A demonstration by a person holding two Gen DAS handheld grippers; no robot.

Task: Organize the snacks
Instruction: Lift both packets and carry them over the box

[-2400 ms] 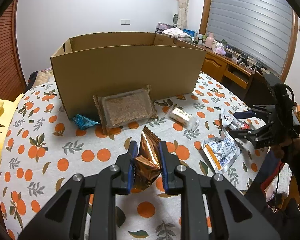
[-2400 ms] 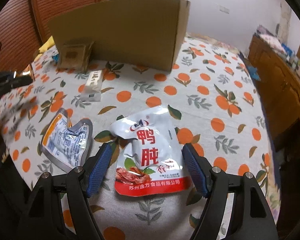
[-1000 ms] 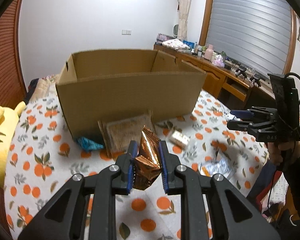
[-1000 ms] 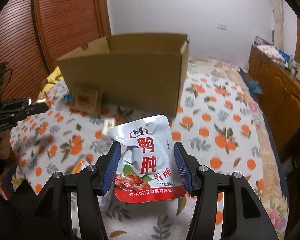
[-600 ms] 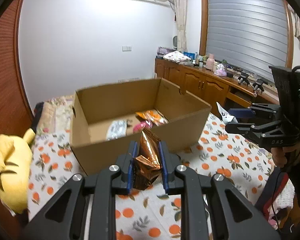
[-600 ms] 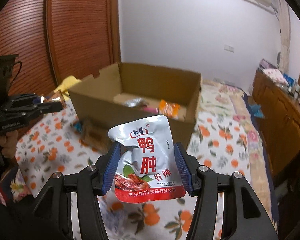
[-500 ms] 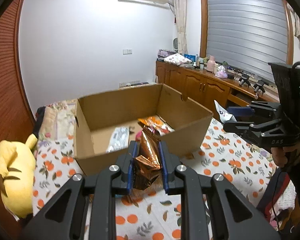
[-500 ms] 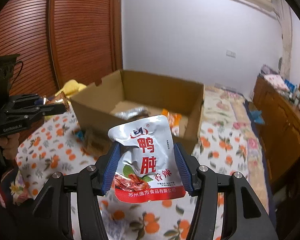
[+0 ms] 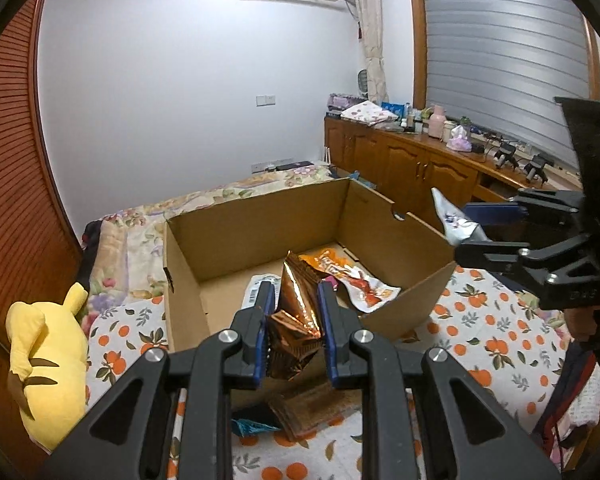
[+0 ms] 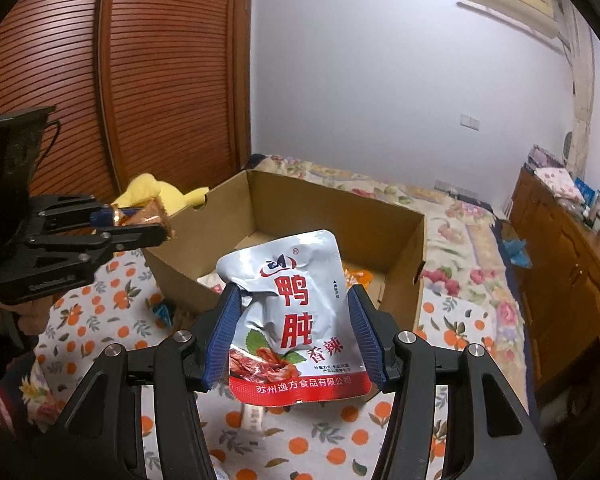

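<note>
Yellow plush toy [image 9: 44, 356] lies at the far left edge of the bench [image 9: 496, 344]. Beside it the left gripper [image 9: 294, 322] clamps a copper foil wrapper [image 9: 296, 320] above the near wall of the open cardboard box [image 9: 384, 216], which holds an orange packet [image 9: 348, 276]. Further right, the right gripper [image 10: 296, 336] grips a silver pouch [image 10: 296, 320] above the box's front.

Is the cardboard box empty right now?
No, the cardboard box already holds an orange snack packet and a white packet on its floor.
</note>
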